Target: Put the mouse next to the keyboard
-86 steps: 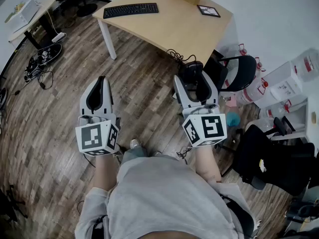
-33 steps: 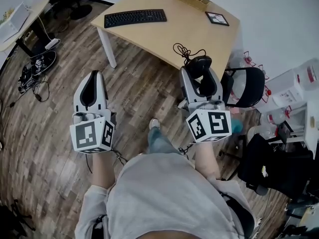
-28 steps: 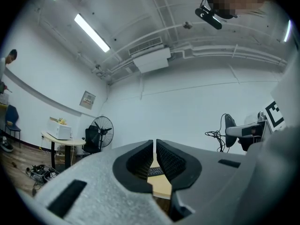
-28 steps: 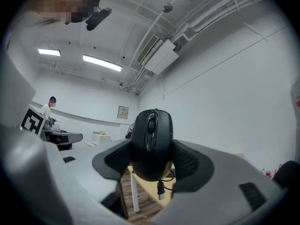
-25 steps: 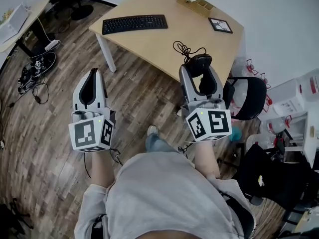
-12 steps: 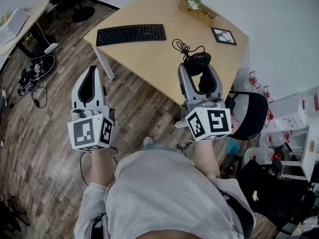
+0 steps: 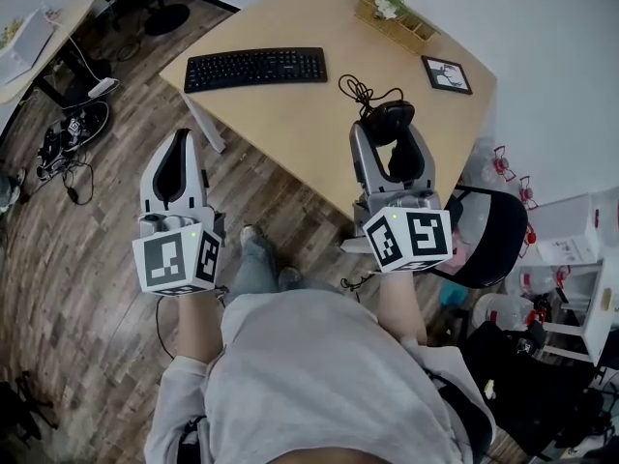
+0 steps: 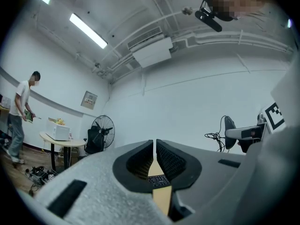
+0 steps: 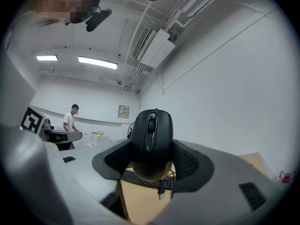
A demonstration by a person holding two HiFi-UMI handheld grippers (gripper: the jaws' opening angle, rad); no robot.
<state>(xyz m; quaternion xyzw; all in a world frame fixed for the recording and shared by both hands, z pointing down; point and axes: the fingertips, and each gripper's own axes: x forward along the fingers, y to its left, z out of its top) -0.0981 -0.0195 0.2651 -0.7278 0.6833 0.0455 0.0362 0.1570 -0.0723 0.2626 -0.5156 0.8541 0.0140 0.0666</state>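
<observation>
I am gripping the black corded mouse [image 9: 151, 142] in my right claw [image 7: 391, 131]; my left claw [image 8: 154, 156] is hanging closed, empty; placement beside the flat black keyboard [image 7: 255, 68] is pending.

The left gripper [image 8: 154, 145] pointed across an office with its jaws closed to a thin slit and nothing between them. Through the gap below, a black keyboard [image 8: 159, 180] lay on a pale wooden table [image 8: 162, 201]. At far left a person [image 8: 18, 111] in a white shirt stood near a round table [image 8: 61, 140] carrying a white box [image 8: 57, 132], with a floor fan [image 8: 102, 128] just beside it. At right, the right gripper [image 8: 233, 133] held a dark mouse [image 8: 228, 123], cable trailing. A strip light [image 8: 88, 30] glowed overhead.
</observation>
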